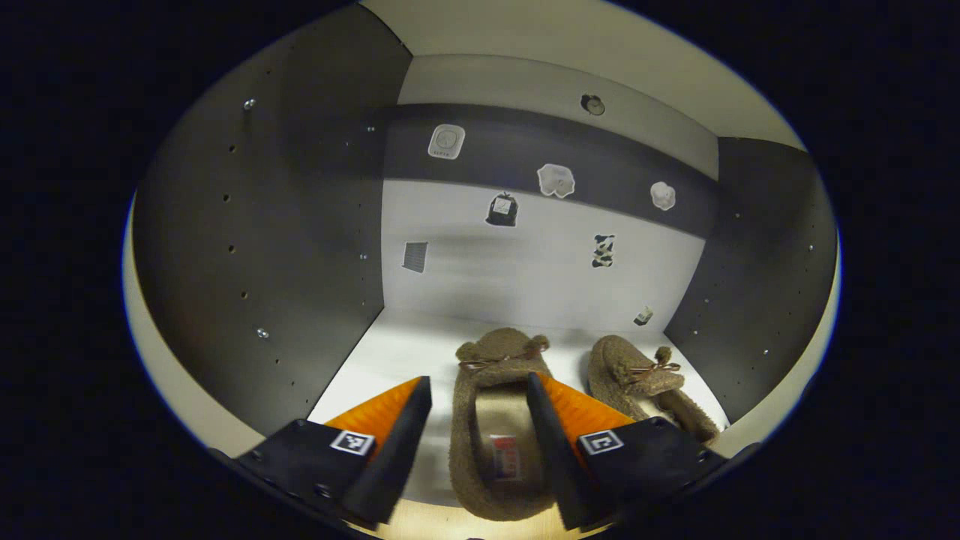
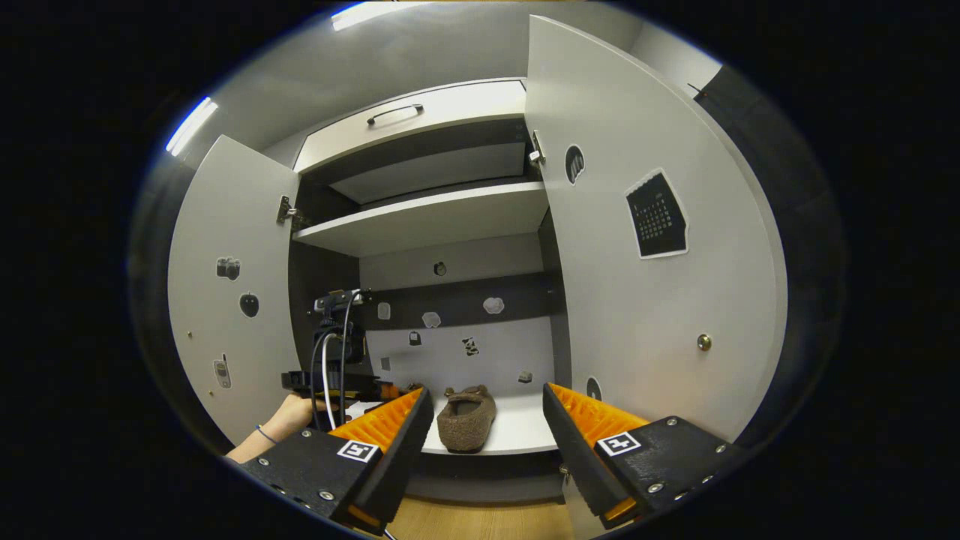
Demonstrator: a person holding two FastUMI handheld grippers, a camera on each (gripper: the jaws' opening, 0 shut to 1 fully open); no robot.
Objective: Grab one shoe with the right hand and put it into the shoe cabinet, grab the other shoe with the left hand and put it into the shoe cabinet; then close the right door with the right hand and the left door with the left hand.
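Note:
Two brown fuzzy slippers lie side by side on the white bottom shelf (image 1: 397, 352) inside the cabinet. My left gripper (image 1: 478, 381) is open, its fingers on either side of the left slipper (image 1: 495, 442), which rests on the shelf with its toe toward the back wall. The right slipper (image 1: 637, 379) lies just beyond my right finger. My right gripper (image 2: 486, 391) hangs open and empty in front of the cabinet. Between its fingers, farther off, one slipper (image 2: 465, 420) shows on the shelf. A hand (image 2: 289, 412) holds the other gripper's body (image 2: 330, 360) at the shelf's left.
Both cabinet doors stand open: the left door (image 2: 225, 300) and the right door (image 2: 660, 285), which has a small knob (image 2: 703, 343). Dark side walls (image 1: 247, 247) close in the compartment. An upper shelf (image 2: 427, 217) and a drawer (image 2: 405, 120) sit above. Wood floor (image 2: 480, 521) lies below.

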